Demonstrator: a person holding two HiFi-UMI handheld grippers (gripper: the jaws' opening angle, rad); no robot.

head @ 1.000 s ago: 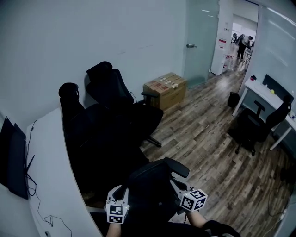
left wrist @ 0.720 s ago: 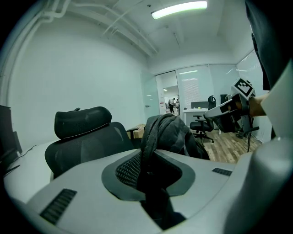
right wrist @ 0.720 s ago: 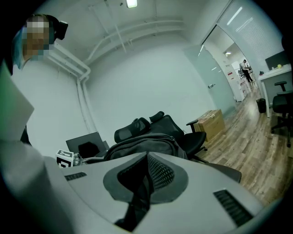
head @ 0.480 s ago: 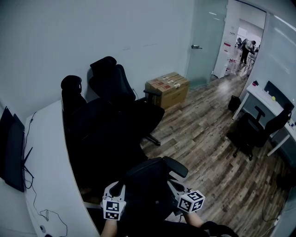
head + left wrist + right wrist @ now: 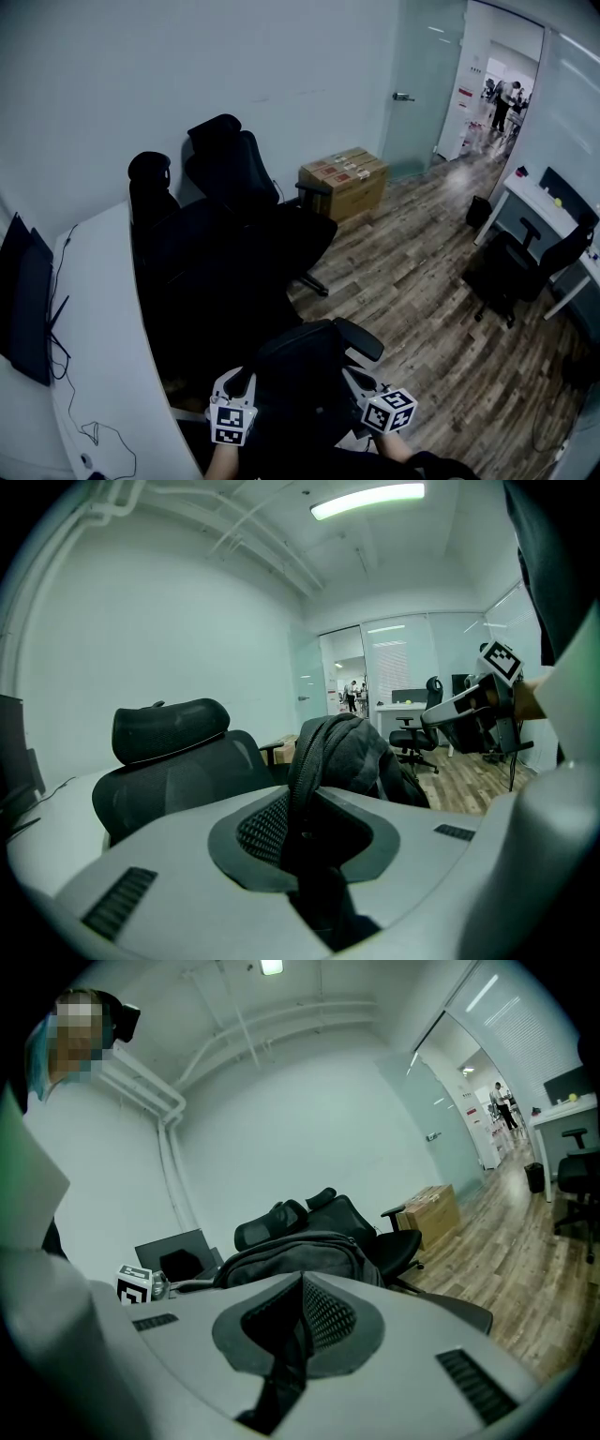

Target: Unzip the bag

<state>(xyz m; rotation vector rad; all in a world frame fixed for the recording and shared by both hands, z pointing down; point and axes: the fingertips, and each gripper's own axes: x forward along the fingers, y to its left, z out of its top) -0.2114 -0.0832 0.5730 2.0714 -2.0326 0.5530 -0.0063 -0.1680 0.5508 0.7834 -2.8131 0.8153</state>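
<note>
Left claw (image 5: 300,832), right claw (image 5: 298,1321), bag (image 5: 342,752): unmoved

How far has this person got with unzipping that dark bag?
Done: both tools are at the bag, which shows no open gap yet. In hand: the left gripper is clamped on a fold of the bag's edge, steadying it. The right gripper has its jaws together at the bag's top; whether they pinch anything is too small to tell. Left: the whole opening, by the look of it.
</note>
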